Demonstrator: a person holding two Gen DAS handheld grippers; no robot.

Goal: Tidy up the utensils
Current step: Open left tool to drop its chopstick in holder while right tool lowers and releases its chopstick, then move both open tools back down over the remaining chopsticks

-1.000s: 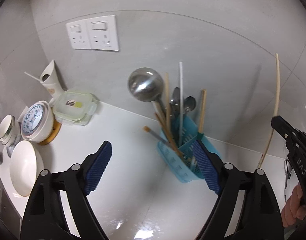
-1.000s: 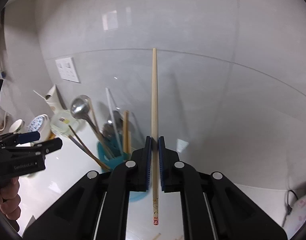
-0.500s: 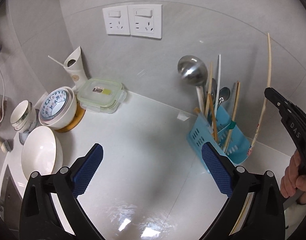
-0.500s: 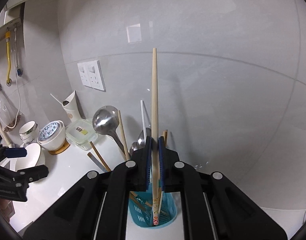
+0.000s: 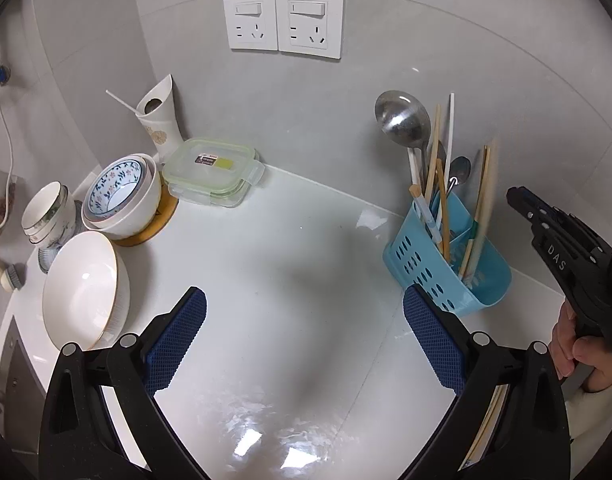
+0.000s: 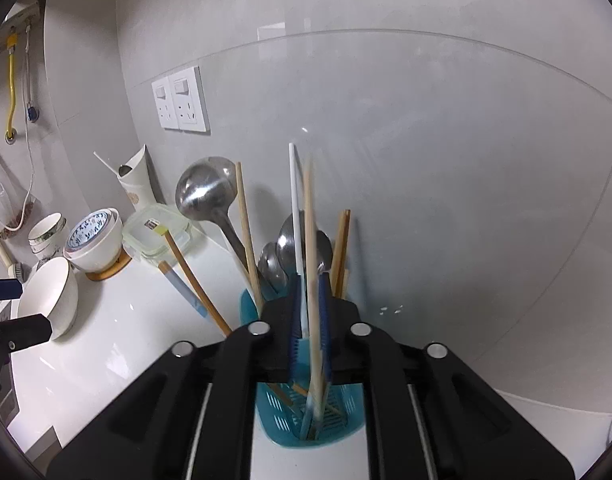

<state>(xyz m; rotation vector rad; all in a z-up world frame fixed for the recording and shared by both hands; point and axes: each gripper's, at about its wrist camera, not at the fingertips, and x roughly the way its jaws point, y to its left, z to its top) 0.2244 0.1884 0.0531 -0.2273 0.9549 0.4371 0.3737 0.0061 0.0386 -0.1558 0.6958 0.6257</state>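
So the step in hand was dropping a chopstick [image 6: 311, 264] into the blue utensil caddy [image 5: 445, 264], which sat on the white desk [image 5: 286, 280] near the wall. The right tongs [image 6: 309, 320] hung right over the caddy with the blue pads parted a little, and the chopstick looked motion-blurred between them with its lower end down inside the caddy, so I'd say released, or just about. It sat in there with a ladle [image 6: 204, 194], spoons and other chopsticks. The left tongs [image 5: 306, 340] were spread wide, holding nothing, over bare desk. Next move, I reckon: lift the right tongs straight up so they don't snag the other handles, then go find the next loose utensil.
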